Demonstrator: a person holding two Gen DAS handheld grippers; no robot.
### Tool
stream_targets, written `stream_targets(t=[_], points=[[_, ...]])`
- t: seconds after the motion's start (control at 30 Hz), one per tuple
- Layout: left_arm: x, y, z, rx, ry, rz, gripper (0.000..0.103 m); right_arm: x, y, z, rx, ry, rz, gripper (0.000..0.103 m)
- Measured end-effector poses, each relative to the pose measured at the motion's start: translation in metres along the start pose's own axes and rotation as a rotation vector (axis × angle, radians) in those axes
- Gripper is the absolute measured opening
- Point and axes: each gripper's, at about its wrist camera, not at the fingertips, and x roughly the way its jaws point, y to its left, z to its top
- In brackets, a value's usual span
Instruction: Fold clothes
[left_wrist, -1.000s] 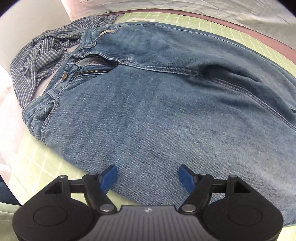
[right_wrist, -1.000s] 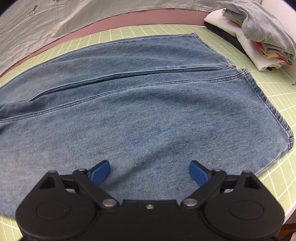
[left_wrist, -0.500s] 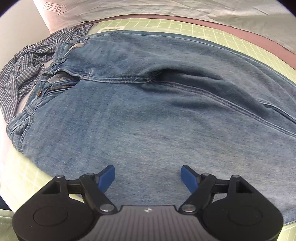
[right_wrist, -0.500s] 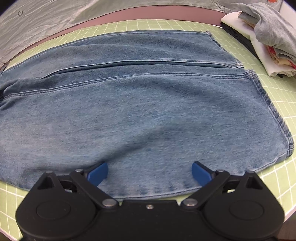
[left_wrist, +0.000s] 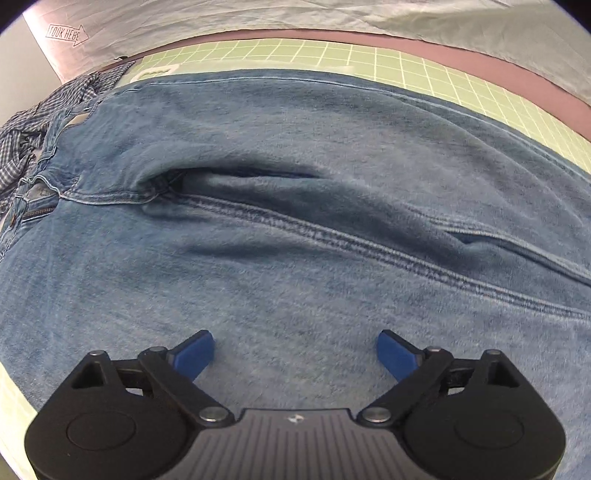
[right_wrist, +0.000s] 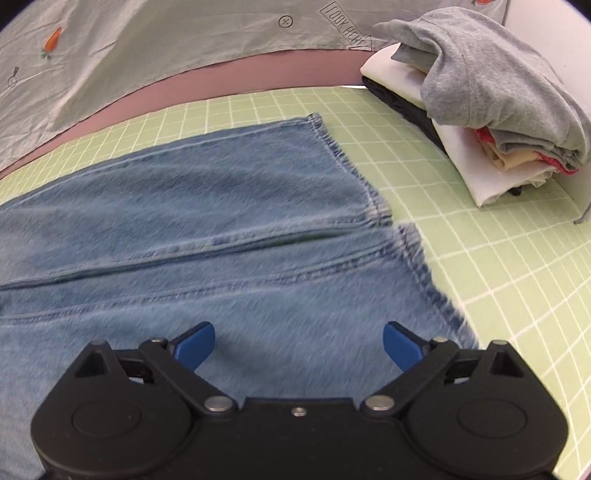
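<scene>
A pair of blue jeans (left_wrist: 295, 266) lies spread flat across the green gridded mat (left_wrist: 406, 62) that covers the worktop, and both tools are over it. The left tool (left_wrist: 295, 349) has its blue fingers (left_wrist: 194, 352) spread wide apart with nothing between them but the denim of the thigh below; whether the tips touch the cloth I cannot tell. Straight ahead of that tool runs the thick inner seam, slanting from ahead-left down to the right, with a dark fold where the two legs meet at the crotch. Far off to its left are the fly and waistband, and beyond them a crumpled blue checked shirt (left_wrist: 22, 136) at the mat's edge.

The right tool (right_wrist: 299, 341) is likewise open wide, fingers (right_wrist: 402, 349) apart, holding nothing, over the lower part of the nearer leg (right_wrist: 258, 314). Ahead of it the two legs lie side by side, the farther leg (right_wrist: 221, 192) just beyond the nearer one, their hemmed cuffs ending to the tool's right. The picture here is smeared with motion. Ahead and to the right, well apart from the cuffs, sits a stack of folded clothes (right_wrist: 480, 122) with a grey garment on top. A pale grey printed sheet (right_wrist: 147, 55) lies past the far edge of the mat.
</scene>
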Motion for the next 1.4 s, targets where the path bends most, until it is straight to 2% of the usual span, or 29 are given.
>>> stream_targets(t=[0.1,0.2,0.3,0.4,0.57,0.77,0.83,0.9,0.93,1.0,1.07,1.23,1.3,1.33,1.4], points=[[0.009,-0.003,0.014,-0.053,0.021,0.001,0.103,0.026,-0.02,0.032,0.016,-0.029,0.0,0.097],[0.013,-0.005,0.022,-0.064,0.036,0.001,0.103,0.052,-0.036,0.061,0.028,-0.043,0.011,0.091],[0.015,-0.006,0.026,-0.092,0.04,0.008,0.103,0.075,-0.046,0.082,0.032,-0.048,0.043,0.08],[0.016,-0.007,0.026,-0.108,0.044,0.014,0.103,0.098,-0.055,0.102,0.036,-0.056,0.077,0.077],[0.018,-0.006,0.03,-0.112,0.066,0.013,0.103,0.116,-0.059,0.116,0.015,-0.107,0.122,0.069],[0.02,-0.006,0.032,-0.122,0.085,0.015,0.103,0.133,-0.053,0.132,-0.074,-0.141,0.14,0.07],[0.02,-0.006,0.031,-0.126,0.086,0.017,0.103,0.133,-0.048,0.134,-0.139,-0.15,0.164,0.055],[0.019,-0.006,0.031,-0.129,0.085,0.018,0.103,0.132,-0.042,0.138,-0.183,-0.148,0.179,0.018],[0.019,-0.006,0.031,-0.13,0.083,0.018,0.103,0.132,-0.038,0.14,-0.217,-0.148,0.183,0.014],[0.018,-0.005,0.031,-0.132,0.08,0.019,0.103,0.134,-0.033,0.142,-0.274,-0.166,0.155,0.013],[0.018,-0.005,0.032,-0.134,0.078,0.02,0.103,0.138,-0.033,0.146,-0.275,-0.18,0.135,0.013],[0.015,-0.003,0.037,-0.134,0.077,0.021,0.103,0.15,-0.044,0.162,-0.136,-0.16,0.106,0.018],[0.016,-0.003,0.035,-0.133,0.075,0.021,0.103,0.148,-0.043,0.162,-0.154,-0.152,0.033,0.051],[0.016,-0.003,0.034,-0.133,0.073,0.021,0.103,0.145,-0.044,0.162,-0.161,-0.15,0.004,0.054],[0.016,-0.002,0.032,-0.133,0.065,0.021,0.103,0.132,-0.053,0.157,-0.117,-0.16,0.025,0.055]])
